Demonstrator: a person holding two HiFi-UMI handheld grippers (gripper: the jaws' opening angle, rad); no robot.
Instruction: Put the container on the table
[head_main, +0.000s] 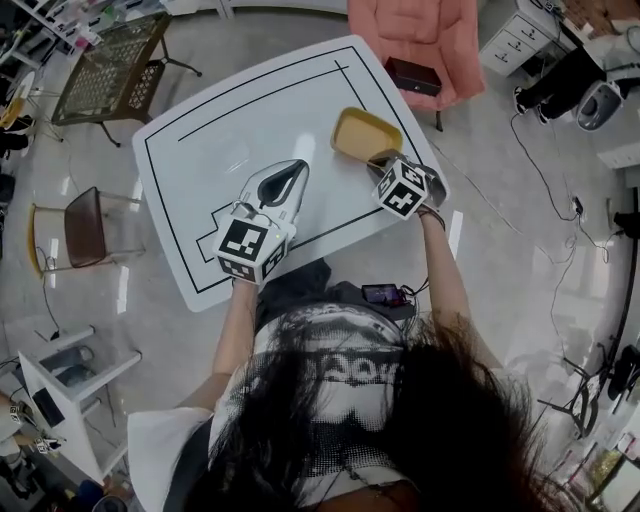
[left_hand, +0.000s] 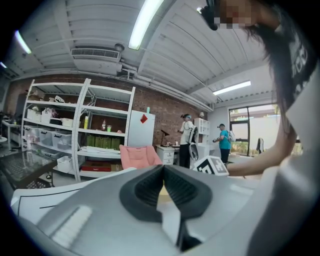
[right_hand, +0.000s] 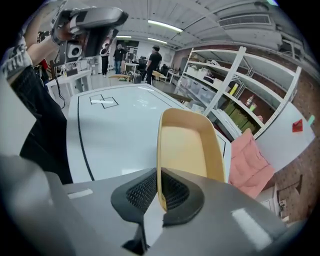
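1. On the far right part of a white table (head_main: 200, 150) marked with black lines sits or hovers a shallow yellow container (head_main: 365, 135). No view shows whether its base touches the tabletop.
2. Seen from the head view, the right gripper (head_main: 383, 162) reaches steeply down to the container's near rim.
3. Seen from the right gripper view, the jaws are clamped on that near rim, one pad inside the wall and one outside. The container (right_hand: 190, 145) stretches away from the right gripper (right_hand: 159, 187) over the table (right_hand: 115, 135).
4. Over the middle of the table, the left gripper (head_main: 290, 175) points nearly level, well apart from the container.
5. Seen from the left gripper view, the left gripper (left_hand: 163, 172) has its dark pads pressed together with nothing between them.
6. Beyond the table's far edge stands a pink chair (head_main: 415, 35) with a dark box (head_main: 412, 75) on it.
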